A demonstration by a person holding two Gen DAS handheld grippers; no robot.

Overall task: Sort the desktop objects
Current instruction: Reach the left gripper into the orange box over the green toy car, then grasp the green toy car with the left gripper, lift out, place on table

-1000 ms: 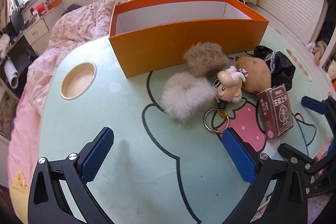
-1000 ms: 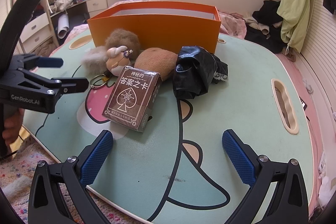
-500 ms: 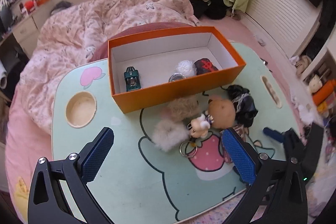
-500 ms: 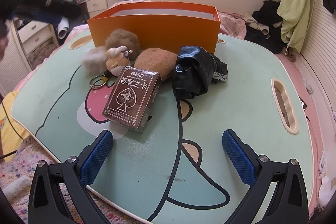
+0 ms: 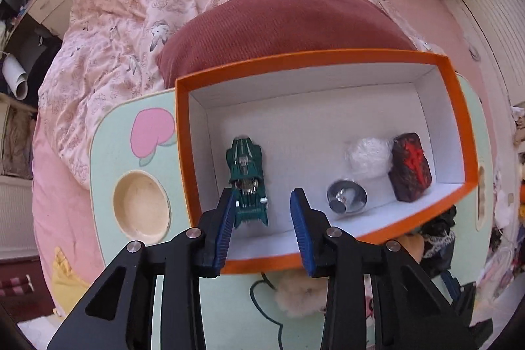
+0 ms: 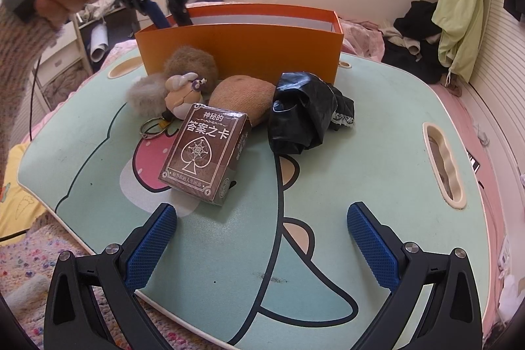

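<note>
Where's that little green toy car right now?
In the left wrist view, the green toy car lies inside the orange box, at its left end, apart from the silver piece.

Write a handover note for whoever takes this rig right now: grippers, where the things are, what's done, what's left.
Left gripper: above the near left part of the orange box, pointing down, jaws closing, nothing gripped; the green toy car lies on the box floor below.
Right gripper: open, empty, over the table's near edge.
In the box: toy car, silver metal piece, white ball, dark red-marked block.
Left on the table: card box, black bag, brown plush, furry keychain toy.
Next: probably move those into the box.
</note>
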